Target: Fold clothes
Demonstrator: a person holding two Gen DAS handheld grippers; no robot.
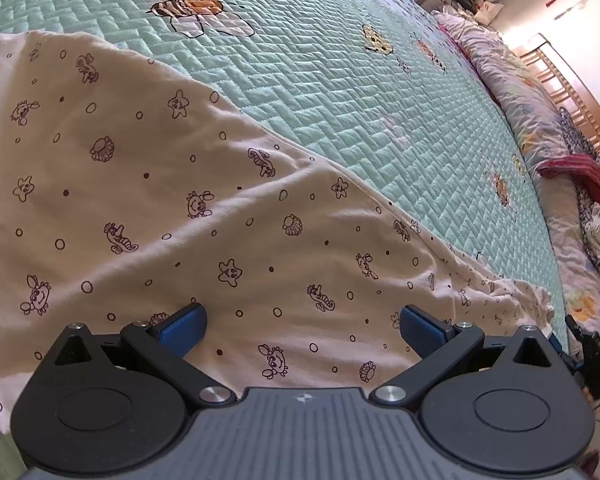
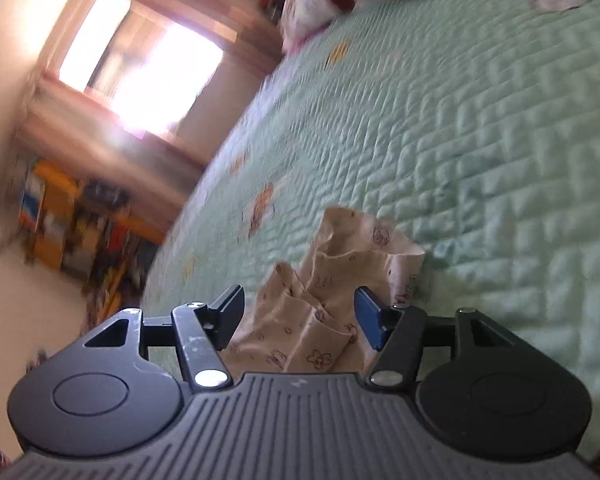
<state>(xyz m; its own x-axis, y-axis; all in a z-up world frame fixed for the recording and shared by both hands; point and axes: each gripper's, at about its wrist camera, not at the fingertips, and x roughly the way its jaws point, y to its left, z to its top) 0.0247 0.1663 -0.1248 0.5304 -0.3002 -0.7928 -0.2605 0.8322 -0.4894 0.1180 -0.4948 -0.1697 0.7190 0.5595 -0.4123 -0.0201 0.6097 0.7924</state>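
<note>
Left gripper (image 1: 302, 330): nearest the lens, jaws spread wide, blue pads (image 1: 184, 330) hovering low over the cloth, nothing between them.
Right gripper (image 2: 300, 316): jaws also apart; a bunched end of the same cloth stands between the pads without being pinched. That view is blurred.
Garment (image 1: 140, 200): pale pink knit printed with small crabs, stars and seahorses, lying spread across the mint quilted bedspread (image 1: 340, 100), rumpled toward its far narrow end (image 1: 512, 296).
Garment end, right view (image 2: 340, 292): crumpled upright in loose folds.
Handling: judged light, soft and limp; it will sag and drag on the quilt, not hold shape.
Where to grip: at a hem or corner edge, taking all layers together.
Fold state: cannot tell which fold, if any, is laid.
</note>
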